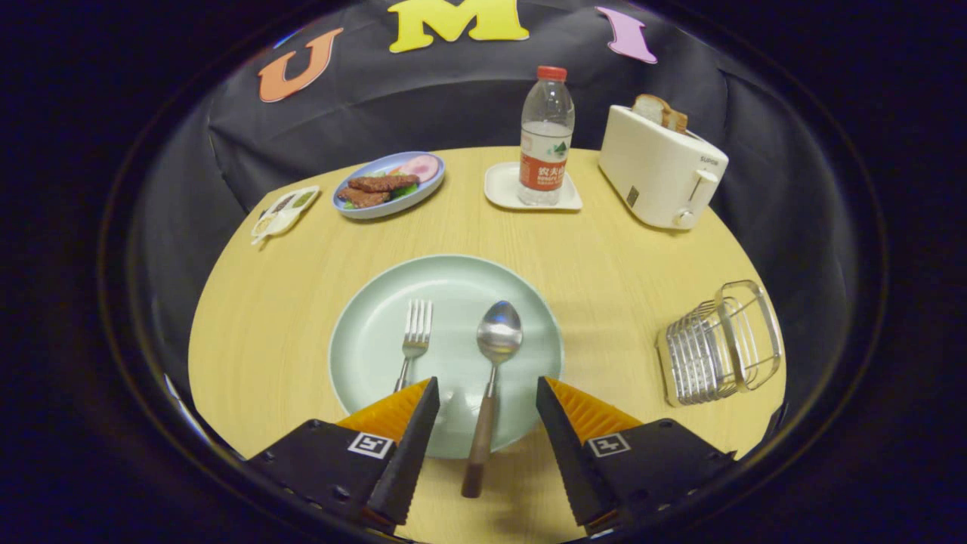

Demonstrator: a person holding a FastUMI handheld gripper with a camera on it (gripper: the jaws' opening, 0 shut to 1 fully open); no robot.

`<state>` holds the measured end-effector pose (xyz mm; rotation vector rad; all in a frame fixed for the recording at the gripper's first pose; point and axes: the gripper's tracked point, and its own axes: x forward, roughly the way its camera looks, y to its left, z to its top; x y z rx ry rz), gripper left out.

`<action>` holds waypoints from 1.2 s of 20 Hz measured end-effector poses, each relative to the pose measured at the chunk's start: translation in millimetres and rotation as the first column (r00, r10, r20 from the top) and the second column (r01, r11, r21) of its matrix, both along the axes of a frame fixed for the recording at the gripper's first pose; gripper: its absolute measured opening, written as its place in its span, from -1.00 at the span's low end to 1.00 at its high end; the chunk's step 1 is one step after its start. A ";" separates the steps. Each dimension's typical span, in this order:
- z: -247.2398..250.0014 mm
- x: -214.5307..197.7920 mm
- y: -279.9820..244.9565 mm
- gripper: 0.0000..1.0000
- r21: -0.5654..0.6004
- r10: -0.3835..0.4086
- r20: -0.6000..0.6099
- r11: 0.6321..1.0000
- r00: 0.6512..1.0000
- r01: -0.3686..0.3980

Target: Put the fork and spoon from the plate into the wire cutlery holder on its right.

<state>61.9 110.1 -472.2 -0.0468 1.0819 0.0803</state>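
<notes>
A pale green plate (pixel 378 340) lies on the round wooden table (pixel 619 279) just ahead of my fingers. On it rest a metal fork (pixel 415 332) at the left and a spoon (pixel 495 347) with a brown wooden handle at the right. The spoon's handle runs back over the plate's near rim and lies between my fingers. My gripper (pixel 487 393) is open and straddles that handle without touching it. The left finger hides the fork's handle end. The wire cutlery holder (pixel 718 344) stands to the right of the plate, near the table's right edge.
Beyond the plate, a water bottle (pixel 545 136) stands on a small white tray (pixel 502 189). A white toaster (pixel 661 166) with bread sits at the back right. A blue plate of food (pixel 389 185) and a small sauce dish (pixel 285 211) sit at the back left.
</notes>
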 end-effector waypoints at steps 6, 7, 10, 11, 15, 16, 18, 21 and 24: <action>-11.3 -14.5 4.7 -0.04 -0.049 0.029 -0.066 0.998 0.997 -0.032; -21.4 -15.6 4.1 -0.31 -0.054 0.023 -0.067 0.998 0.997 -0.027; -19.1 -18.4 4.1 -0.58 -0.051 0.014 -0.081 0.999 0.997 -0.018; -18.9 -18.0 0.5 -0.63 -0.058 0.006 -0.079 0.998 0.997 -0.011; -14.8 -16.4 -2.7 -0.87 -0.033 0.004 -0.063 0.999 0.998 -0.006; -10.0 -15.3 -1.0 -0.87 -0.010 0.010 -0.049 1.000 0.999 -0.011; -4.2 -18.0 1.3 -0.96 0.018 0.031 -0.034 0.999 0.999 -0.030; 17.2 -20.3 0.4 -0.96 0.012 0.088 0.002 0.996 0.996 -0.088; 43.5 -23.6 -7.6 -0.96 0.004 0.123 0.032 0.992 0.992 -0.123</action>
